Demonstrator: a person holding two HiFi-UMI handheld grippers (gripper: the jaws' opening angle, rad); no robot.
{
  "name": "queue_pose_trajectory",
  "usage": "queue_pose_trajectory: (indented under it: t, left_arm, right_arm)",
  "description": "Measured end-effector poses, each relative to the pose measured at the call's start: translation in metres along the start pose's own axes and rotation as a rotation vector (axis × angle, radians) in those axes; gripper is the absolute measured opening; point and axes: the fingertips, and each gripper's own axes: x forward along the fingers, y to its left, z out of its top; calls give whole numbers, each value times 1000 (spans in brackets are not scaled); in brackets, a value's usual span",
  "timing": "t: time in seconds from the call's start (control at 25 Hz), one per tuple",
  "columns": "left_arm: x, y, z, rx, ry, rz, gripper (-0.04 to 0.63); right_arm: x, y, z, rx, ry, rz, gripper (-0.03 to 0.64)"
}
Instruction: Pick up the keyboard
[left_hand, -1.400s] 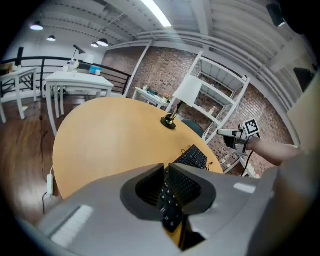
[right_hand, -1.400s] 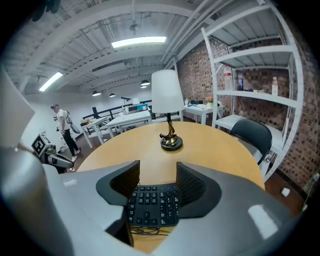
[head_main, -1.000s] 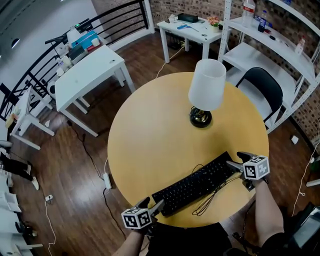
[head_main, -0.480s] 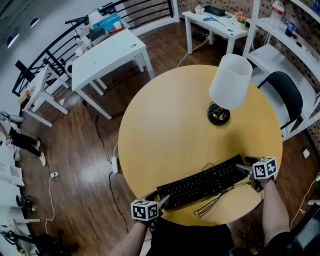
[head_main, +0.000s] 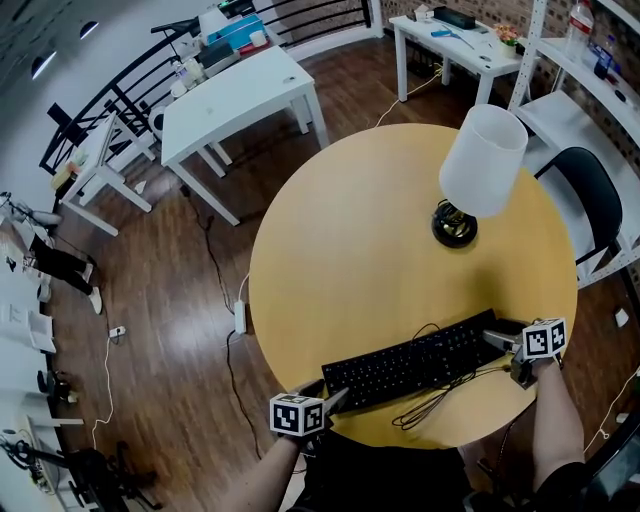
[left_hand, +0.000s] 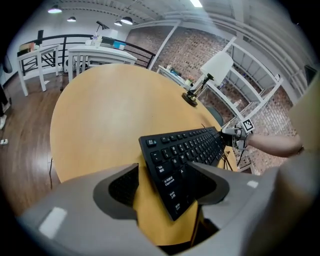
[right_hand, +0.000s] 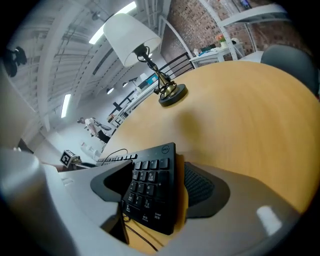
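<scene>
In the head view, the keyboard (head_main: 415, 362) is lying slantwise close to the person's edge of the round table (head_main: 350, 260). Its cable (head_main: 440, 400) is looping loose in front of it. The left gripper (head_main: 325, 397) is sitting at its left end and the right gripper (head_main: 497, 335) at its right end.

In the left gripper view, the jaws are standing apart around the keyboard's (left_hand: 182, 150) short end. Bare tabletop is showing between the left pad and the case edge, so nothing is clamped. Closing squarely on the case edges rather than the keycaps looks wise.

In the right gripper view, the jaws are likewise spread, straddling the number-pad end (right_hand: 150, 190), with a sliver of table showing by the right pad. Both ends probably want gripping together and raising level, so the cable is trailing freely and the keyboard is not twisting.
</scene>
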Motion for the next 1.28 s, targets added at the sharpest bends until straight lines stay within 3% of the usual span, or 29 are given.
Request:
queue_pose_trajectory:
  t: [0.16, 0.2, 0.28, 0.4, 0.48, 0.6, 0.76, 0.84, 0.92, 1.04, 1.08, 1.2, 1.28]
  left_arm:
    - [4, -13, -7, -17, 19, -85, 299]
    - [6, -14, -7, -9, 20, -89, 302]
    - [5, -9, -6, 27, 10, -70, 244]
    - [3, -4, -7, 29, -12, -87, 218]
    - [4, -2, -7, 3, -21, -115, 213]
    - [4, 5, -1, -64, -62, -181, 175]
    - [7, 9, 8, -87, -55, -218, 164]
    - [6, 14, 8, -152, -59, -250, 161]
    - [2, 18, 9, -206, -62, -280, 161]
    - [0, 18, 9, -175, -27, -292, 150]
    - [1, 19, 10, -164, -21, -293, 146]
    - [0, 23, 15, -178, -47, -307, 146]
    - [-2, 26, 17, -166, -79, -308, 135]
  right_arm:
    - [-1, 9, -1, -47, 24, 81, 291]
    - [-2, 7, -2, -44, 24, 83, 275]
    - [-1, 4, -2, -35, 30, 97, 224]
    - [0, 7, -1, -19, 48, 137, 239]
    - [0, 5, -4, 27, 56, 145, 244]
    - [2, 8, 0, 6, 54, 167, 225]
    - [-1, 5, 5, 15, 50, 197, 229]
    - [-2, 3, 1, 25, 74, 217, 225]
    - [-4, 5, -9, 139, 98, 239, 222]
    - [-12, 10, -28, 470, 100, 272, 154]
    - [-13, 7, -30, 472, 107, 272, 150]
    - [-9, -6, -25, 161, 155, 260, 152]
    - [-7, -2, -29, 132, 157, 275, 150]
